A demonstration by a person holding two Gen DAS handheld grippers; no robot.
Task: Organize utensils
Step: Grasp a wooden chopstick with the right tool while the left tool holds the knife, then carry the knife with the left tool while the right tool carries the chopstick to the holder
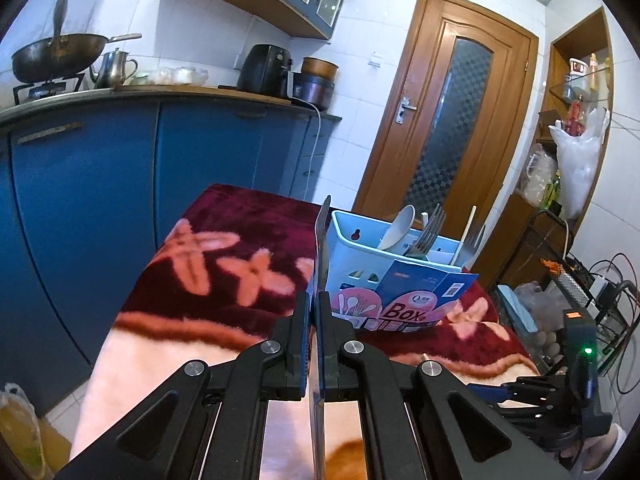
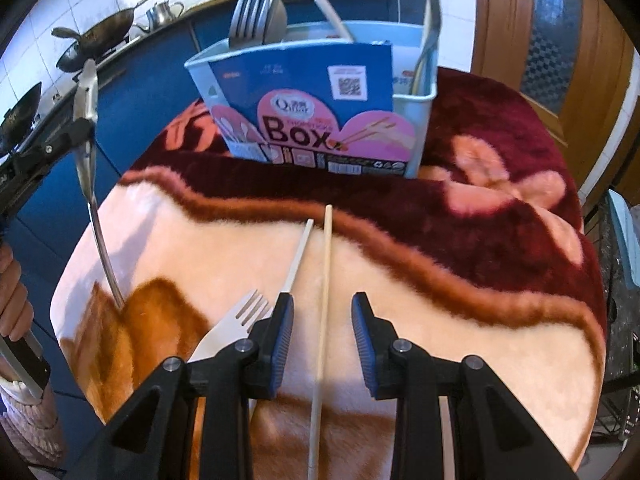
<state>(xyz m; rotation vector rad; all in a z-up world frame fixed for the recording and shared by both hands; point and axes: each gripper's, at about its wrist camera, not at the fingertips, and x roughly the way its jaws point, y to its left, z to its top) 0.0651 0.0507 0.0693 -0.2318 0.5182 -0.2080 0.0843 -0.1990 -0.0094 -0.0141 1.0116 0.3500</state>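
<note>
My left gripper [image 1: 315, 300] is shut on a metal utensil [image 1: 320, 248], seen edge-on, held above the table left of the light blue utensil box [image 1: 344, 240]. The right wrist view shows the same utensil [image 2: 90, 152] hanging tip-down from the left gripper [image 2: 82, 126]. The box [image 2: 416, 136] holds forks, a spoon and chopsticks. My right gripper [image 2: 322, 312] is open, its fingers on either side of a wooden chopstick [image 2: 325, 280] lying on the blanket. A white chopstick [image 2: 298, 256] and a white fork [image 2: 236, 324] lie just left of it.
The table is covered by a red and cream flowered blanket [image 2: 480, 240]. Blue kitchen cabinets [image 1: 100, 184] with a wok and kettle stand behind at left. A wooden door [image 1: 448, 112] and cluttered shelves are at the right.
</note>
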